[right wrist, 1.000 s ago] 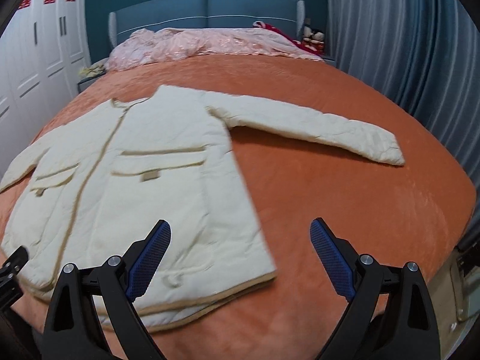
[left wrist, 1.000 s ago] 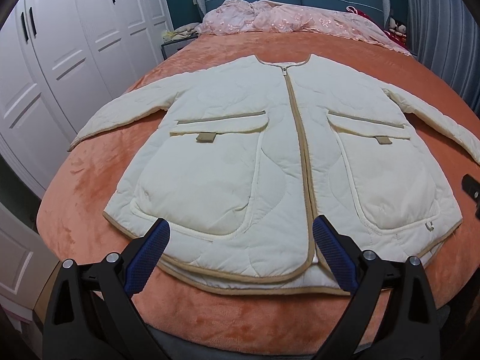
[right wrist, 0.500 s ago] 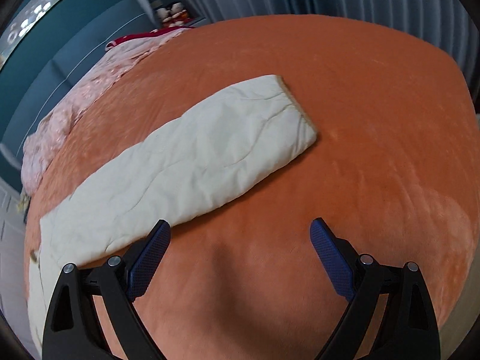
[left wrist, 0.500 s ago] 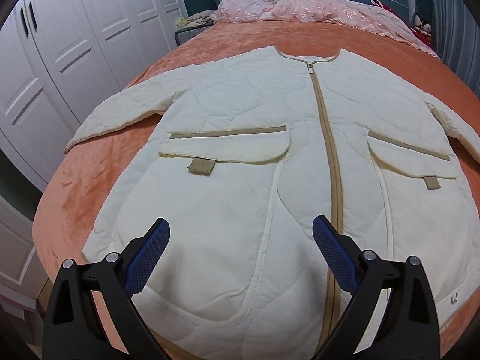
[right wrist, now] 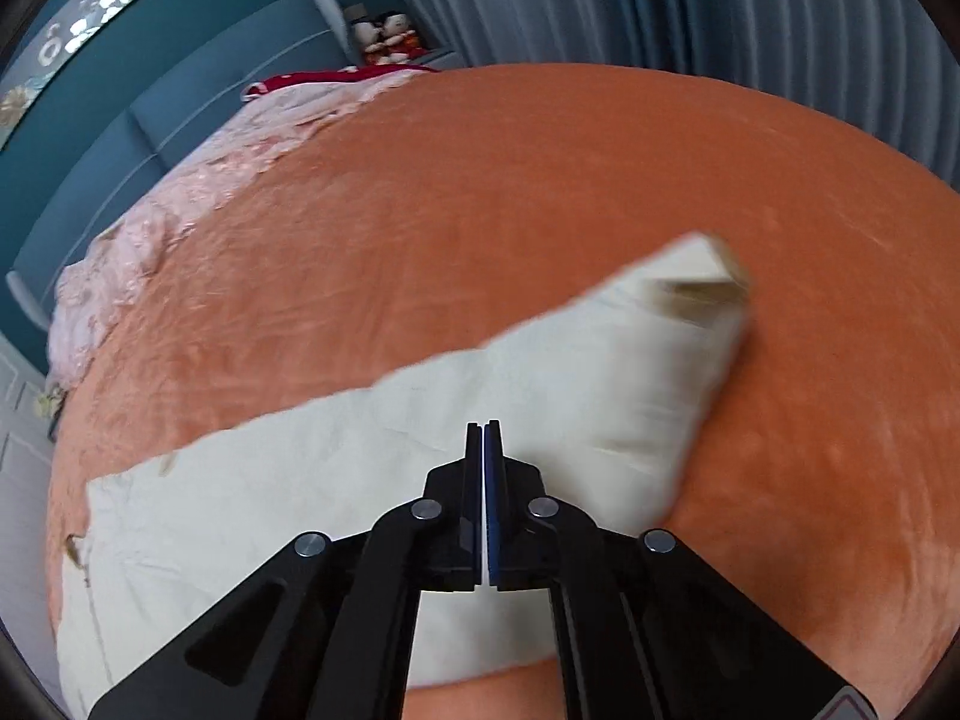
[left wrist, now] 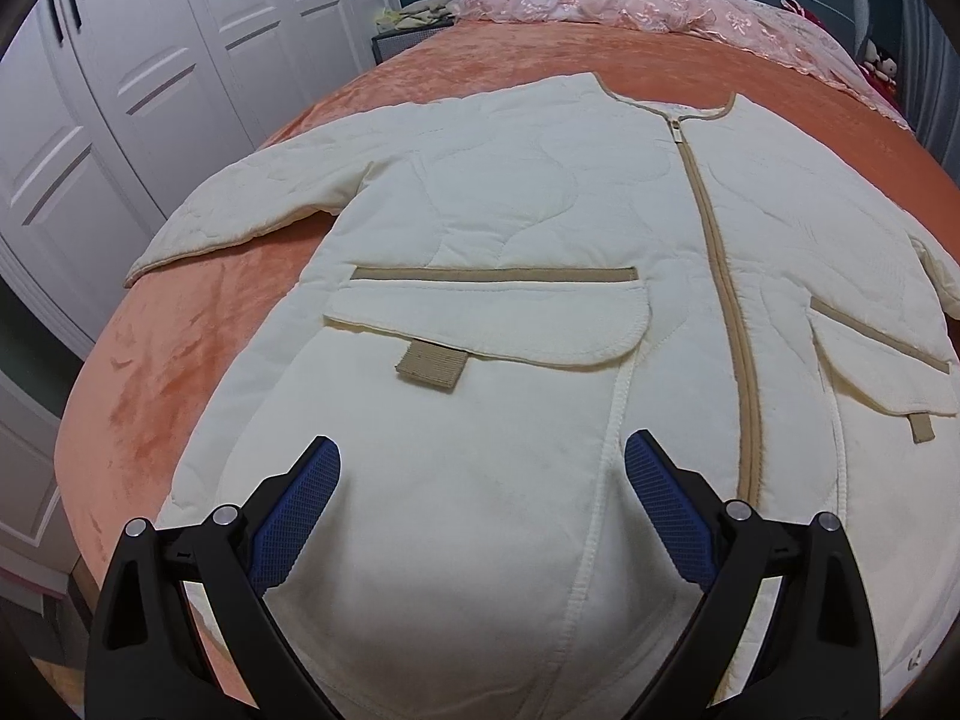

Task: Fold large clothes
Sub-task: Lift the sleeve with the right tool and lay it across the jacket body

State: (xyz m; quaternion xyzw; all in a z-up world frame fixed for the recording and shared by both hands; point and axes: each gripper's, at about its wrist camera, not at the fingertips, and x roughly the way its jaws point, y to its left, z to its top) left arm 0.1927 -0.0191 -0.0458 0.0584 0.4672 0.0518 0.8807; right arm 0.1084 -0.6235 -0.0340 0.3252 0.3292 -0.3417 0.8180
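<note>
Since the earlier frames both hands have travelled: the right gripper (right wrist: 483,426) has swung out from the coat's hem to its outstretched sleeve (right wrist: 540,396), and the left gripper (left wrist: 480,474) has pushed in from the hem over the front panel beside the zip (left wrist: 729,324). The right jaws have just been closing and now stand pressed together, pad to pad, above the sleeve; the cuff (right wrist: 702,282) looks raised and smeared by motion, yet no cloth shows between the pads, so whether they have actually pinched any of the quilting cannot be told. The left jaws stand wide apart and hold nothing, hovering low over the lower front near the pocket flap (left wrist: 498,324). The cream quilted coat (left wrist: 540,210) lies face up and zipped on the orange bed cover (right wrist: 540,180), body flat, both sleeves spread out to the sides, with a pink quilt (left wrist: 630,0) bunched at the head of the bed. Judged from this, no fold is made yet: the task is at its first step, bringing the sleeve in across the chest. If the closed jaws have missed the cloth, that grip will need taking again before the sleeve can be carried over.
</note>
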